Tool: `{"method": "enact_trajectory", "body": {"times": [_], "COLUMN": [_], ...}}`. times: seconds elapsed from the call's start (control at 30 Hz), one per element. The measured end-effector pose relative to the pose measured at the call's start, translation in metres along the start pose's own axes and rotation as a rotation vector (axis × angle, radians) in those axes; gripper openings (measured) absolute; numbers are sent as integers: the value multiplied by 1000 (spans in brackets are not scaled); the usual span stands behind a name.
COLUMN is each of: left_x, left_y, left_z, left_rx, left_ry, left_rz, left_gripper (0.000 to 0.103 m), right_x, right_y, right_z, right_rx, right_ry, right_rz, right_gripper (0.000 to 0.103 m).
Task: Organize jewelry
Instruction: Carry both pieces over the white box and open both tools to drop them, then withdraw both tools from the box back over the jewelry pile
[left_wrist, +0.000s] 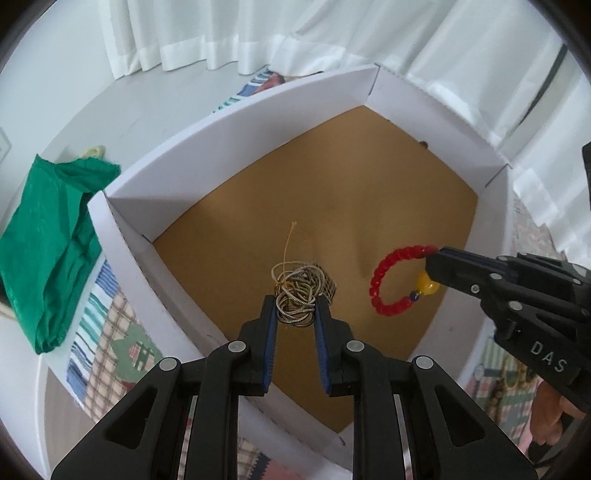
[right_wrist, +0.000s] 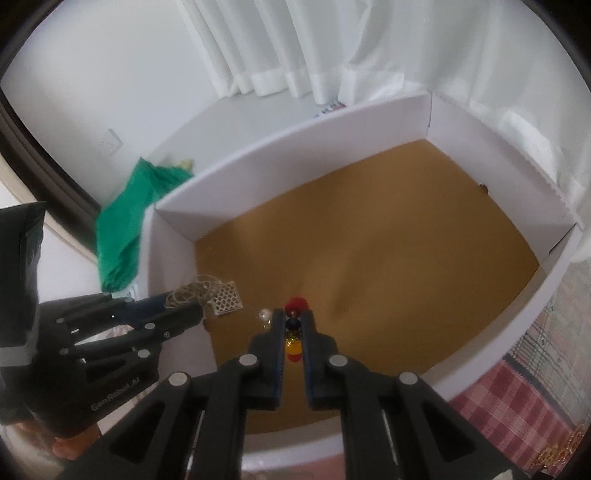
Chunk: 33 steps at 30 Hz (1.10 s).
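Observation:
A white box (left_wrist: 236, 133) with a brown floor lies open below both grippers. My left gripper (left_wrist: 295, 306) is shut on a tangled chain necklace (left_wrist: 299, 291) with a square lattice pendant (right_wrist: 226, 297), held above the box floor. It also shows in the right wrist view (right_wrist: 184, 310). My right gripper (right_wrist: 293, 315) is shut on a red bead bracelet (left_wrist: 388, 277) with a yellow bead (left_wrist: 428, 285) and a small blue bead. The bracelet hangs from its tips (left_wrist: 434, 266) above the box's right side.
A green cloth (left_wrist: 51, 236) lies left of the box on the white surface. A patterned plaid cloth (left_wrist: 110, 332) lies under the box. White curtains (left_wrist: 258, 33) hang behind. More jewelry (left_wrist: 506, 380) lies on the cloth at the right.

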<state>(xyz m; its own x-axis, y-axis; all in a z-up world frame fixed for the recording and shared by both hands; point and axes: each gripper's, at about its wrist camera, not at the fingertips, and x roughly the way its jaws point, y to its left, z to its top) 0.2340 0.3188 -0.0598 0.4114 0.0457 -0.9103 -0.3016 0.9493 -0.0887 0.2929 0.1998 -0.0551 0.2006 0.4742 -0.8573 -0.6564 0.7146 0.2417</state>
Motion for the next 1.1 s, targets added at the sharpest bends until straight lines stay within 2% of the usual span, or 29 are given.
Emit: {"method": "enact_trajectory", "body": {"times": [0.03,0.07,0.1,0.13,0.17,0.27,0.33,0.4,0.47,0.53,0.6,0.7,0.83,0.9,1.07,1.1], "left_x": [2,3,1,-2,-8,-33,-53,-76,-95,-113,-127,-136,-131,-122,-82,-74], "left_y": [1,3,5,7,9,10,5,-5,-18,-35,-55,-89,-127,-143,-174,-178], "left_z": [0,1,2,3,3,1,-2,-11,-21,-36,-54,-86,-125,-146,-197,-208], "left_rx": [-4,-14,-27,-35,-46,-45,-27,3,31,73,117,171,239,252,307,305], "left_ry": [-1,-5,-13,-23,-45,-141,-190,-246,-285,-331,-361,-370,-334,-339,-183,-156], "left_rz": [8,16,21,23,24,48,65,77,77,61,33,-54,-136,-135,-160,-145], "left_gripper": [22,30,37,53,66,77,82,87,94,100,101,103,103,103,103,103], "right_x": [3,4,3,2,-2,-31,-59,-92,-124,-159,-197,-242,-277,-286,-283,-278], "right_y": [-1,-3,-4,-5,-6,-7,-5,-2,-3,-5,-10,-24,-45,-55,-74,-79], "right_z": [0,0,1,3,3,3,0,-9,-22,-40,-65,-105,-164,-203,-298,-321], "right_rx": [5,13,23,30,38,38,6,-23,-41,-54,-54,-16,70,123,224,261], "right_ry": [-3,-12,-21,-31,-47,-117,-183,-254,-313,-366,-422,-471,-496,-504,-491,-475], "right_rz": [-2,-3,-8,-13,-17,-58,-99,-133,-161,-188,-217,-248,-310,-360,-532,-551], "right_gripper": [9,10,18,25,35,38,47,71,78,79,80,82,82,82,82,82]}}
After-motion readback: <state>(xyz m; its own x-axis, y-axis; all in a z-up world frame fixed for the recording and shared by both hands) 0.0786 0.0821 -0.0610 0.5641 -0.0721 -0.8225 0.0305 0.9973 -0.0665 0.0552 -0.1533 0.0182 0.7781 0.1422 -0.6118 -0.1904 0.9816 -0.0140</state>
